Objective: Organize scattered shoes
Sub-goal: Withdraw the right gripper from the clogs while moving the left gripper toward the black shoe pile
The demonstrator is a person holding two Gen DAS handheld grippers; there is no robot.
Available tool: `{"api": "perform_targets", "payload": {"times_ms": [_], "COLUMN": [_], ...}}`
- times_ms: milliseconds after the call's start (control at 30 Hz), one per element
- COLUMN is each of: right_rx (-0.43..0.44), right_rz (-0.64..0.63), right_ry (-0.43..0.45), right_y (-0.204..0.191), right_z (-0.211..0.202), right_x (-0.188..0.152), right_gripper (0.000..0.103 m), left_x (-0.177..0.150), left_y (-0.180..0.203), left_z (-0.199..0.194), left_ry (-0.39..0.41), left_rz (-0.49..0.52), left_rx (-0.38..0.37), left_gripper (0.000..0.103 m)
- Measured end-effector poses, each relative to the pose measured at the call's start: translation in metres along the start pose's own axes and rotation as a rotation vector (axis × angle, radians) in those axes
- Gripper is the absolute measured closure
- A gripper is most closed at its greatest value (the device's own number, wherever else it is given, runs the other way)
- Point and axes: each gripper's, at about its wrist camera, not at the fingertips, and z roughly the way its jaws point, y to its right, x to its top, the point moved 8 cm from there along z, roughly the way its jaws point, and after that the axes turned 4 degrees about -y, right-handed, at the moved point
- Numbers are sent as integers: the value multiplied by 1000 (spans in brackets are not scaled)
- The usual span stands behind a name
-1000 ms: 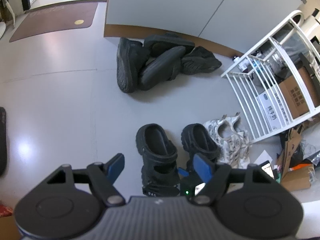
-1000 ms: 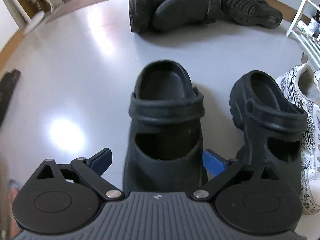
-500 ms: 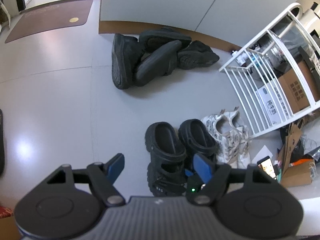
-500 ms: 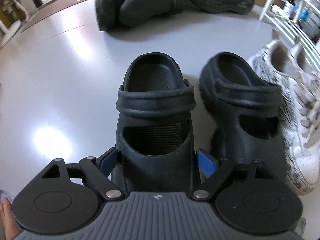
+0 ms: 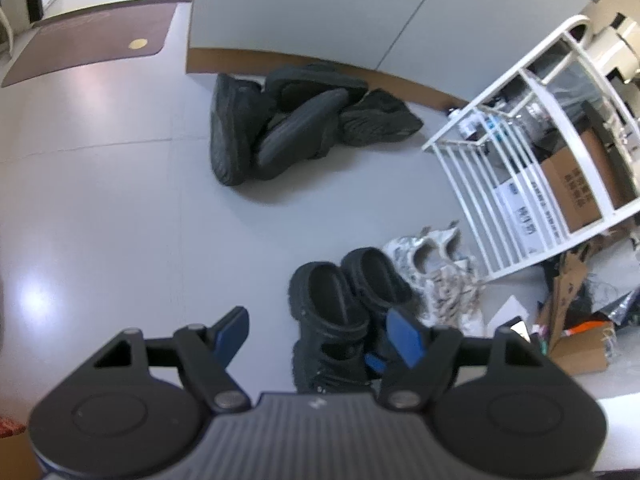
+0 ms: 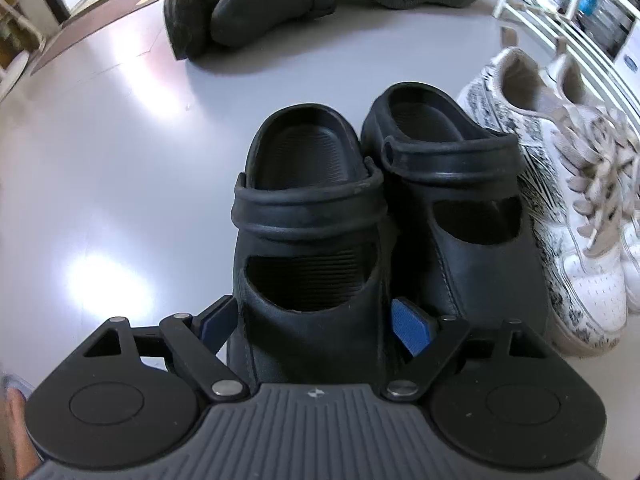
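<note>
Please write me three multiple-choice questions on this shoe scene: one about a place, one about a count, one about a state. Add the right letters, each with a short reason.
1. Where do the white sneakers stand?
A) on the brown mat
B) beside the black clogs, on the side of the white rack
C) on the dark shoe pile

2. How many black clogs stand side by side?
A) one
B) four
C) two

3. How are the jaws of the left gripper?
A) open, gripping nothing
B) shut on a sneaker
C) shut on a clog

Answers: 1 B, the sneakers stand between clogs and rack. 2 C, one pair shows. 3 A, its blue pads stand wide apart, above the floor.
</note>
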Motion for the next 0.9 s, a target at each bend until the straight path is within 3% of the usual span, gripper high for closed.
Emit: {"api": "perform_targets", "payload": {"times_ms": [100, 167, 333, 533, 733, 900], "right_rx": [-13, -34, -74, -54, -101, -36], "right_rz": [-30, -81, -211, -148, -140, -132], "right_ry": [-15, -30, -51, -76, -100, -75], "right_y": [-3, -7, -17, -9, -15, -8], "right_z": [-3, -2, 3, 4, 7, -44], "right_x": [2, 2, 3, 8, 20, 35], "right_gripper": [16, 25, 25, 25, 25, 24], "left_x": [5, 6, 6, 4, 2, 12], "left_y": [3, 3, 3, 2, 1, 0], "left_z": [-8, -12, -19, -22, -23, -33], "left_ry": [21, 31, 48, 48, 41, 73], "left_rz": [-9, -12, -13, -14, -5, -26], "left_rx": [-24, -31, -42, -43, -47, -49], "left_gripper": [24, 24, 24, 24, 24, 24]}}
